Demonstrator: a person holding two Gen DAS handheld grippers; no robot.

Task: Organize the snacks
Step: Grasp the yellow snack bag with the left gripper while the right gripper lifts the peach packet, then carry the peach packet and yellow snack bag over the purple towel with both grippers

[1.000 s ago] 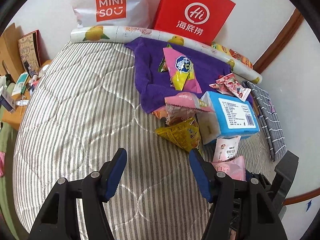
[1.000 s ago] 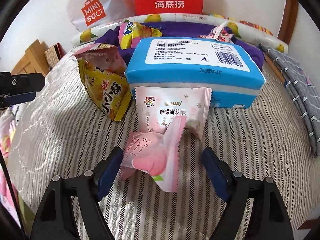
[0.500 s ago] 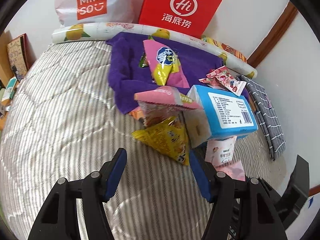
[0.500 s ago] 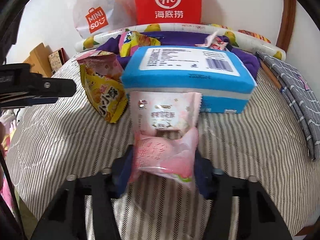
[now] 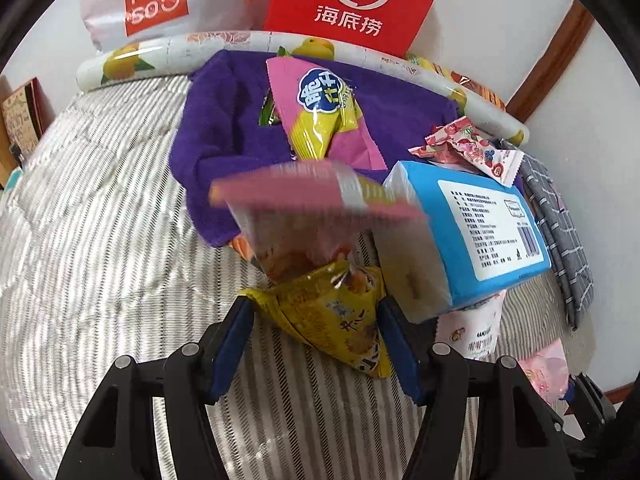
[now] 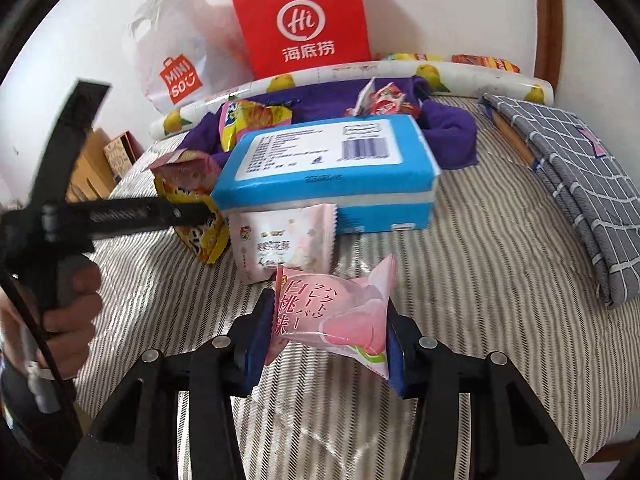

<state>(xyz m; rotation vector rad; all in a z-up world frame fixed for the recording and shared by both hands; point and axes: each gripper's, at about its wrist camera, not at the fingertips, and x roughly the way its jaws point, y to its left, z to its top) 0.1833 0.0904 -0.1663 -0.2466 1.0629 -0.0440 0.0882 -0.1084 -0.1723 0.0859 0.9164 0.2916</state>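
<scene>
My right gripper is shut on a pink peach snack packet and holds it above the striped bed. My left gripper is open, with its fingers either side of a yellow snack bag that lies on the bed; whether they touch it I cannot tell. A pink snack bag leans just beyond it, beside a blue box. A pale pink snack packet lies in front of the box. A pink-and-yellow bag and a red-and-white packet rest on a purple towel.
A red Hi bag and a white Miniso bag stand against the wall behind a rolled fruit-print mat. A folded grey checked cloth lies at the right. The left gripper's body crosses the right wrist view.
My right gripper closed on the peach packet and lifted it off the bed. My left gripper moved forward and to the right until its fingers came either side of the yellow bag.
</scene>
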